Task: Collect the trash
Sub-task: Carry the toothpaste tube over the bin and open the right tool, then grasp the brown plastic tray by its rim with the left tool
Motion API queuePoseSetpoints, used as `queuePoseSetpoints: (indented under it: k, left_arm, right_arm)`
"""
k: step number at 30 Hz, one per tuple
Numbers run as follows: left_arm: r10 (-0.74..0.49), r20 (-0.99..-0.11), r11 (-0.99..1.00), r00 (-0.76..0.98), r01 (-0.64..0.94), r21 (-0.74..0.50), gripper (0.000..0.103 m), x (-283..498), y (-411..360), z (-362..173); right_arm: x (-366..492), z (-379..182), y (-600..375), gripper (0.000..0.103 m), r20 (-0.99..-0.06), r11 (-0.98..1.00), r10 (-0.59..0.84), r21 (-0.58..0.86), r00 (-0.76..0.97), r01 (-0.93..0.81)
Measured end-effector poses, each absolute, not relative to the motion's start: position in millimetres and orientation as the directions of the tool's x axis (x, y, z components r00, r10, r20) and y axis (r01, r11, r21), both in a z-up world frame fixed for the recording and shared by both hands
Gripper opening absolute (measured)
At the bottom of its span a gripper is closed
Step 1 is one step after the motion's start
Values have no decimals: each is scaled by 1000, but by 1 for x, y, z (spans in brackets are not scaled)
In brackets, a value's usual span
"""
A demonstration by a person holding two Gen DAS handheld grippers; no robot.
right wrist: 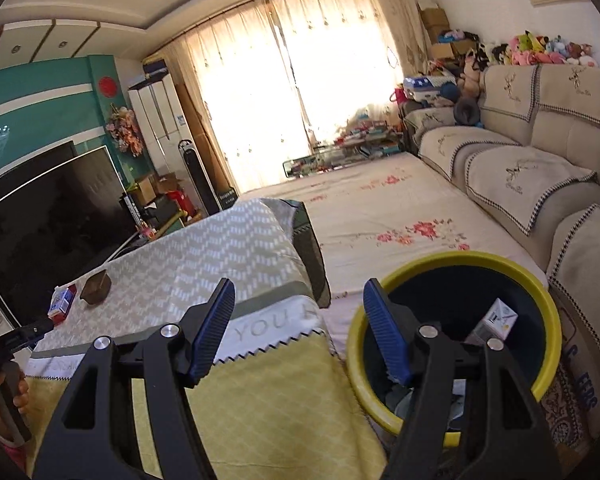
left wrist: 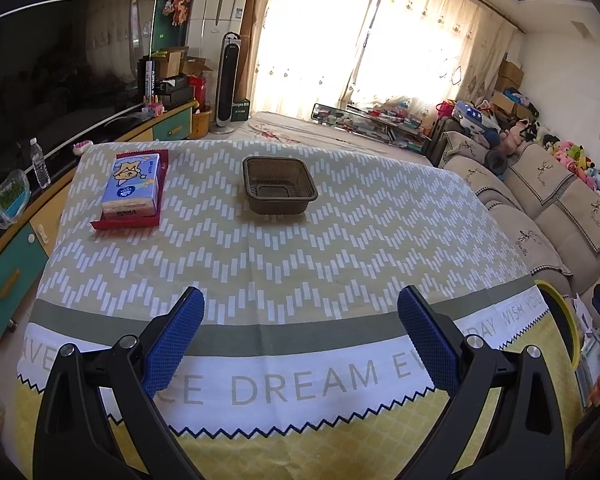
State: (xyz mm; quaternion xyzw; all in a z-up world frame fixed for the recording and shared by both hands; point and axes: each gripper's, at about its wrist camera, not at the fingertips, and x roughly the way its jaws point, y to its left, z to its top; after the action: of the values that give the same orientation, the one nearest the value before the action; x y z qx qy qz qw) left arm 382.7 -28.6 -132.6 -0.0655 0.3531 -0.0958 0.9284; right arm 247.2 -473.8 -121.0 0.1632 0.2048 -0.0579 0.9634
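A brown plastic food tray (left wrist: pixel 280 186) sits empty on the table (left wrist: pixel 300 256) at the far middle; it also shows small in the right wrist view (right wrist: pixel 96 287). My left gripper (left wrist: pixel 300 300) is open and empty over the table's near edge, well short of the tray. My right gripper (right wrist: pixel 298 292) is open and empty, beside the table's right corner and above the yellow-rimmed trash bin (right wrist: pixel 548 320). A small white carton (right wrist: pixel 496 320) and other scraps lie in the bin. The bin's rim also shows in the left wrist view (left wrist: pixel 562 312).
A blue tissue pack (left wrist: pixel 132 182) rests on a red tray (left wrist: pixel 116 224) at the table's far left. A TV cabinet (left wrist: pixel 16 248) with a water bottle (left wrist: pixel 39 163) runs along the left. A beige sofa (right wrist: pixel 520 168) lines the right. A floral rug (right wrist: pixel 380 216) lies beyond.
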Motion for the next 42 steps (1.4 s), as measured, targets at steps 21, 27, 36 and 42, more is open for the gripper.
queuePoseSetpoints:
  k: [21,27,36,42]
  left_arm:
    - [105,-758,990,644,-136,21,96,533,-71,-136]
    - [97,-776,991,624,-131,18,96,556,-65,-142]
    - [97,-805,991,585,-134,22,72,584,-70,-153]
    - [99,-787,992,609,-120,33,69,576,-74,-155]
  right_arm:
    - [244,-108,-439,70,-327,976,-103,149,939,159]
    - [250,-114,-457,70,-362,957,-85,229,928,177]
    - [252,-119,-467,70,-388,941,-68,281,919,188]
    - [251,-116,-464,70,-385,945,-69,269,921,183]
